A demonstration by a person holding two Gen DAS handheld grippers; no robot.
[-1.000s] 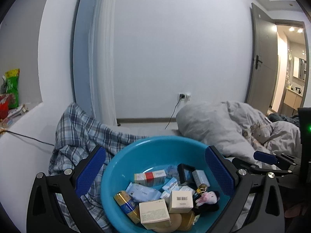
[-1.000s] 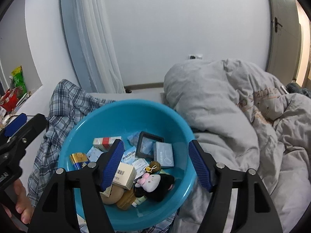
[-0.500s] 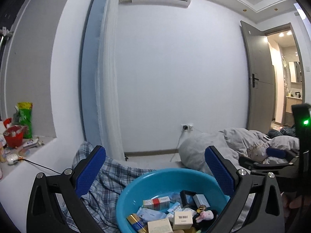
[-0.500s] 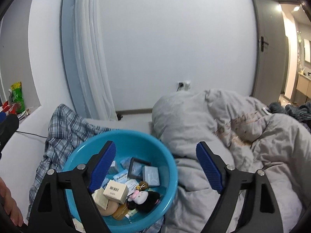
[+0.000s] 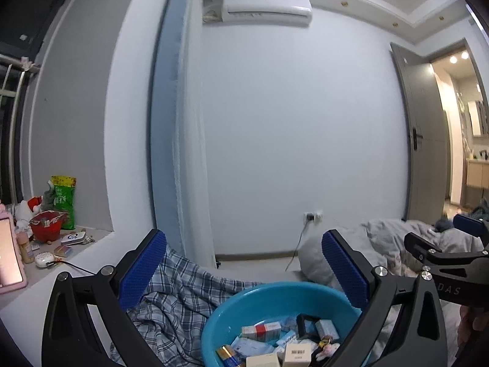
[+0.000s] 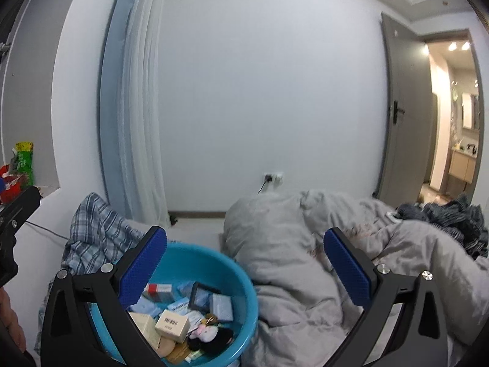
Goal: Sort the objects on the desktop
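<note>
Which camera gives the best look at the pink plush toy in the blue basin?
The right wrist view: the plush toy lies whole inside the basin. In the left wrist view it sits cut off at the bottom edge.

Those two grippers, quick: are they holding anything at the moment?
Left gripper: open, nothing between its fingers.
Right gripper: fingers opening wide, nothing between them; the blue basin sits below.

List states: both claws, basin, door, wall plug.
left claw: open, nothing between its pads
right claw: opening, nothing between its pads
blue basin: upright, full of small boxes and a plush toy
door: open
wall plug: plugged in
</note>
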